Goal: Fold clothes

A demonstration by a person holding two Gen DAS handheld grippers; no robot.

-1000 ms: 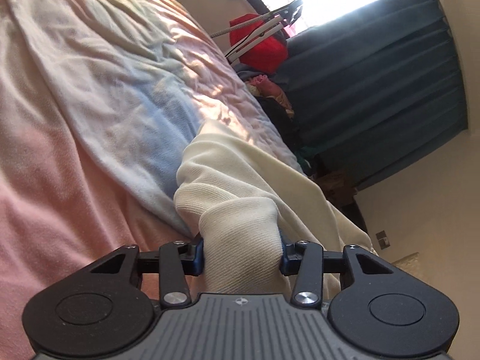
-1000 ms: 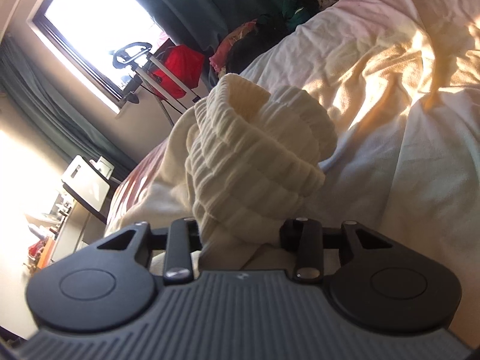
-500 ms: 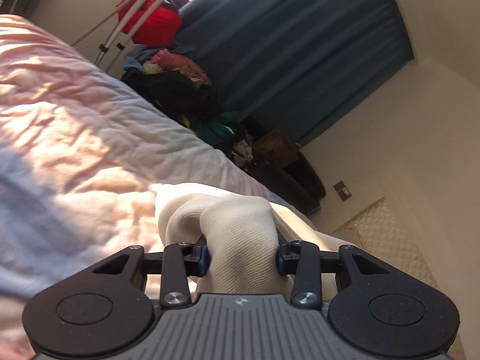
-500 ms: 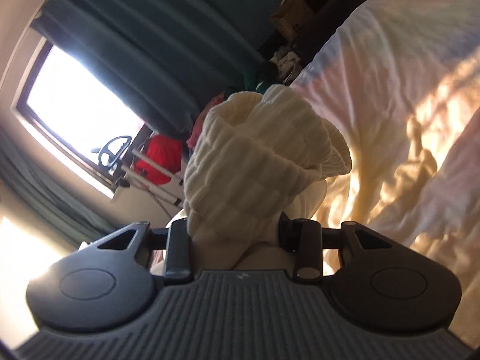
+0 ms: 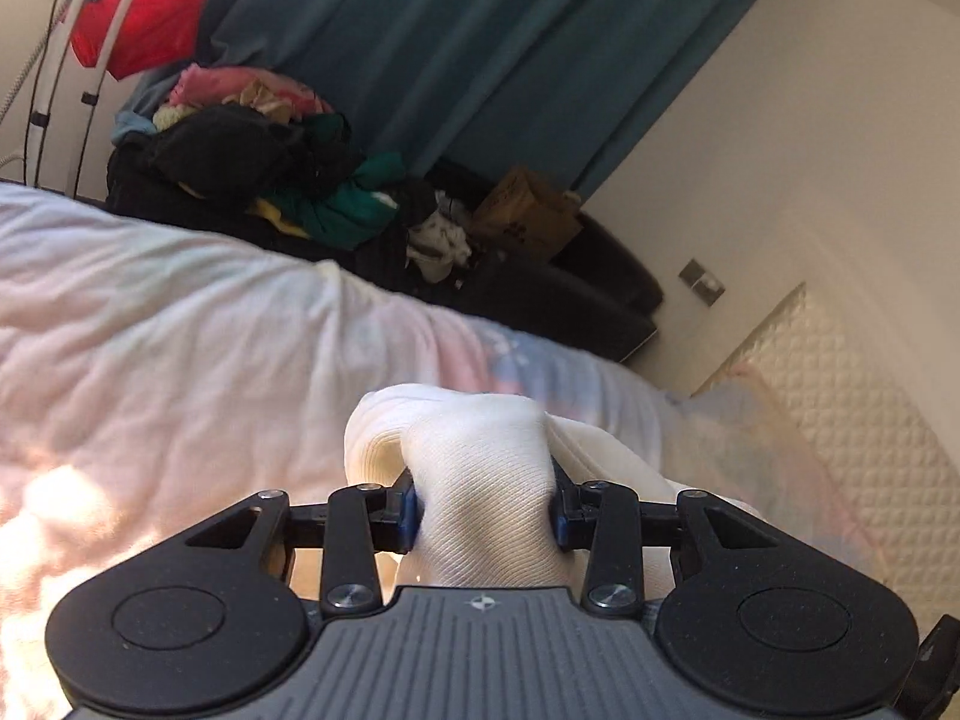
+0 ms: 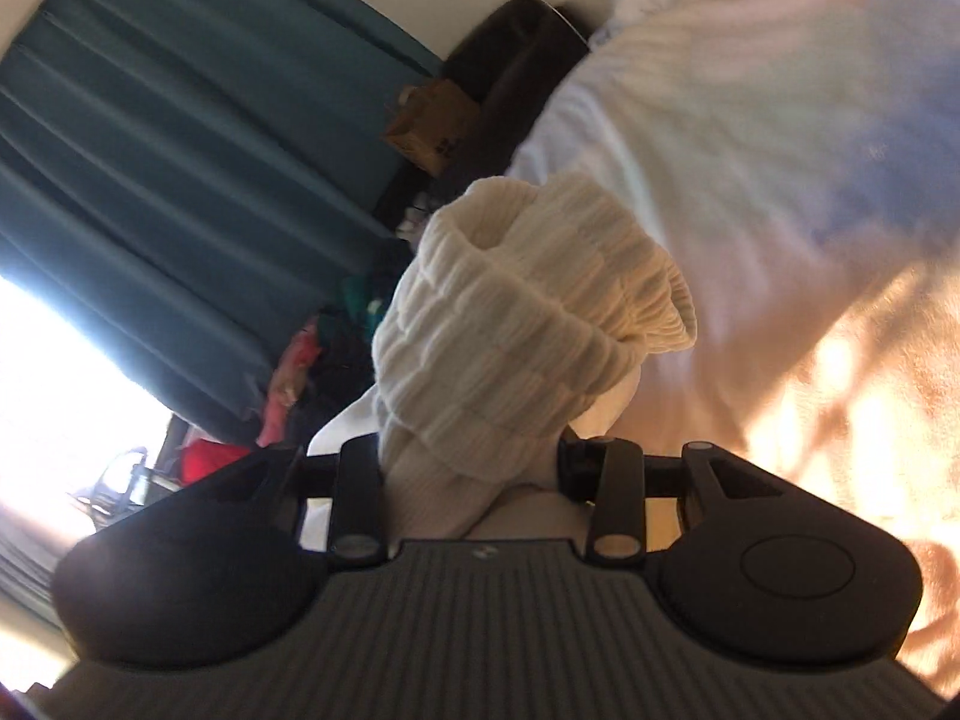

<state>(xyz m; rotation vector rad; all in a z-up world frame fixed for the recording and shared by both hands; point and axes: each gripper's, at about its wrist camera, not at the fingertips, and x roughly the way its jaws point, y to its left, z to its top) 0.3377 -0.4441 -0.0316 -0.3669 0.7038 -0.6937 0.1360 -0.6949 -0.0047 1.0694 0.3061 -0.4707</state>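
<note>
Cream knit fabric (image 5: 480, 480) is being gripped by both tools above a bed. In the left wrist view, a bunched fold of the fine-ribbed garment is being pinched by the left gripper (image 5: 483, 510), whose jaws are closed onto the cloth from both sides, with blue pads showing at the edges of the fold; more of the same fabric is trailing off to the right, low over the bedding. In the right wrist view, a chunkier ribbed part of the garment, seemingly a cuff or hem (image 6: 528, 324), is being clamped by the right gripper (image 6: 471, 480), its jaws drawn in against the thick roll of knit, which is bulging forward past the fingers. Beneath both, a pale pink and blue bedcover (image 5: 180, 348) is being lit by patches of sunlight, brightest at the right of the right wrist view. Beyond the bed's far edge, a heap of dark, green and pink clothes (image 5: 258, 162) is being seen in front of a teal curtain (image 5: 480, 42), with a brown cardboard box (image 5: 528, 216) just beside it and a red item (image 5: 138, 18) hanging on a white stand at the upper left. A cream wall with a metal switch plate (image 5: 699, 282) is being shown at the right, above a quilted surface (image 5: 852, 420).
</note>
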